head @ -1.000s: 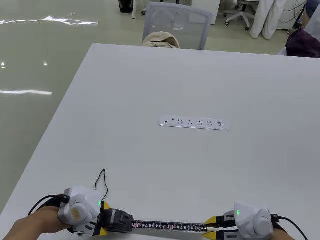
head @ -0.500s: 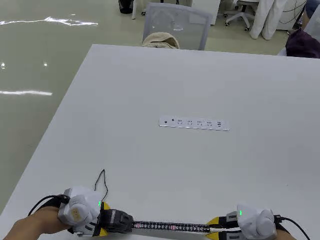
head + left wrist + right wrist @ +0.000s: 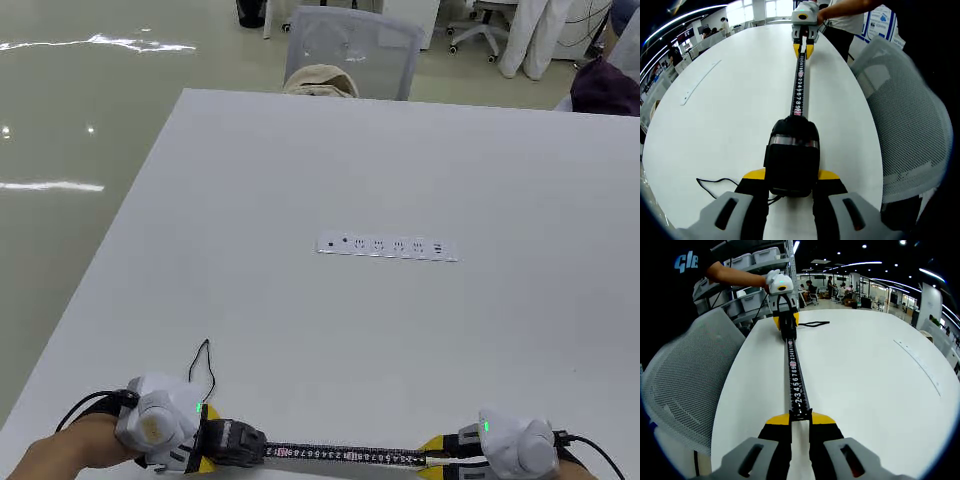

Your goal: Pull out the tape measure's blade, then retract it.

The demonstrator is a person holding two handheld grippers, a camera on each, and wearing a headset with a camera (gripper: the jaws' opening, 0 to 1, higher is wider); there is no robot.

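Lengthening blade [image 3: 345,455] since earlier | left gripper [image 3: 792,176] jaws clamp tape measure [image 3: 791,150] | right gripper [image 3: 800,418] jaws pinch blade tip

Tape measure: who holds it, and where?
The left gripper clamps the tape measure by its black case; the right gripper pinches the end of its blade.

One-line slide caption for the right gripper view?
Right tool pinches the blade tip, stretched across the white table from the tape measure case held by the left tool.

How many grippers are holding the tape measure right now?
2. The left gripper clamps the black plastic tape measure case; the right gripper pinches the end of its pulled-out numbered blade.
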